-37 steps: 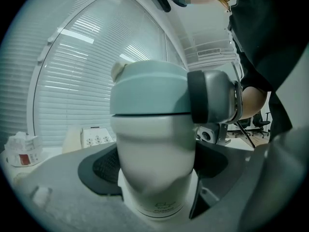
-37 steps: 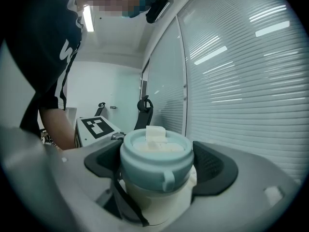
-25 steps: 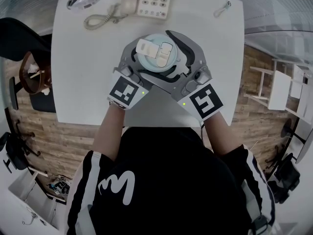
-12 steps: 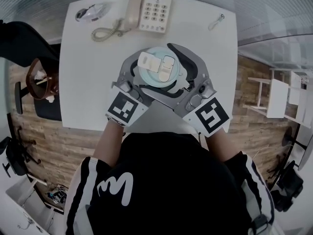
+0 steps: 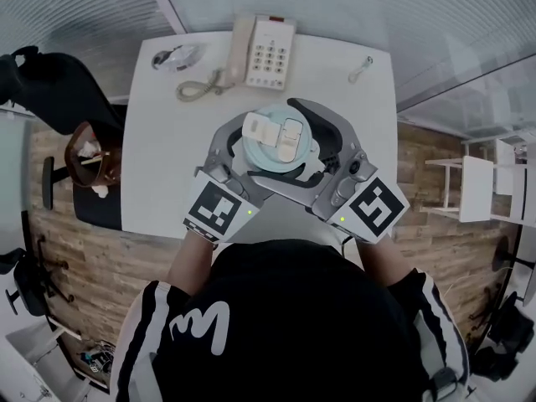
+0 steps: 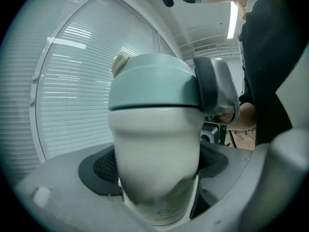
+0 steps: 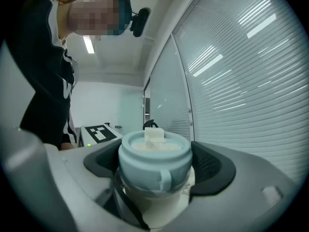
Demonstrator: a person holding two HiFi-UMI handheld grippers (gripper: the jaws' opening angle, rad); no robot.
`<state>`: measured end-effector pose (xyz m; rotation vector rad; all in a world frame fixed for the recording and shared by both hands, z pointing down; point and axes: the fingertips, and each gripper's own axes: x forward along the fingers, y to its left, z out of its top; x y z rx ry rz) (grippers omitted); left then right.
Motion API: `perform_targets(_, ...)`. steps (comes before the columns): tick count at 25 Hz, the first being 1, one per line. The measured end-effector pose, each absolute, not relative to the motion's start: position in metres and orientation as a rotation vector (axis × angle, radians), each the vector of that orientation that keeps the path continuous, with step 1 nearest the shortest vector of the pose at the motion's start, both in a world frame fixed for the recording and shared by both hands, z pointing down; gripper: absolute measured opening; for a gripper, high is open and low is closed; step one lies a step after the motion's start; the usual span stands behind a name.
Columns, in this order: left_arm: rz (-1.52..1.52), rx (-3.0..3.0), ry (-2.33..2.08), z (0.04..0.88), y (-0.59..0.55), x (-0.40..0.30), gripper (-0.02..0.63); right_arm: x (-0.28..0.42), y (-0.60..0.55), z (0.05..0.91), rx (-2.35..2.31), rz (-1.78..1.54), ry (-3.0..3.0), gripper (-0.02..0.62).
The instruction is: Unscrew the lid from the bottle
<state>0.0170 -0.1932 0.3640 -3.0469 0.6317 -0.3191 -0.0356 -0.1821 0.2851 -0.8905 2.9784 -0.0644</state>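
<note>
**Both grips set, lid not yet off**

The left gripper [image 6: 155,187] has its fingers [image 6: 104,170] clamped on the white body of the bottle [image 6: 154,144]. The right gripper [image 7: 155,173] has its fingers [image 7: 212,168] closed around the pale blue lid [image 5: 280,136]. The bottle stands upright between the 2 grippers, over the white counter [image 5: 167,166]; whether it rests there I cannot tell. The lid sits flush, so the twisting off is probably all left to do.

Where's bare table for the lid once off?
Left strip of the table, between the phone cord and the near edge, is bare; so is the right edge, nearer than the small metal piece. Crowded around the bottle and phone.
</note>
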Motion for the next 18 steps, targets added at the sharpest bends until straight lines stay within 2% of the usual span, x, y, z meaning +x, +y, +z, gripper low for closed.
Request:
perform_targets(8, -0.296, -3.095, 0.436, 0.343, -0.162, 0.02, 0.436, -0.043, -0.147, 0.267, -0.509, 0.017, 3.116, 0.44)
perform_targets(18, -0.243, -3.141, 0.007, 0.313, -0.116, 0.037, 0.436, -0.029, -0.103, 0.243, 0.353, -0.021, 3.15, 0.442)
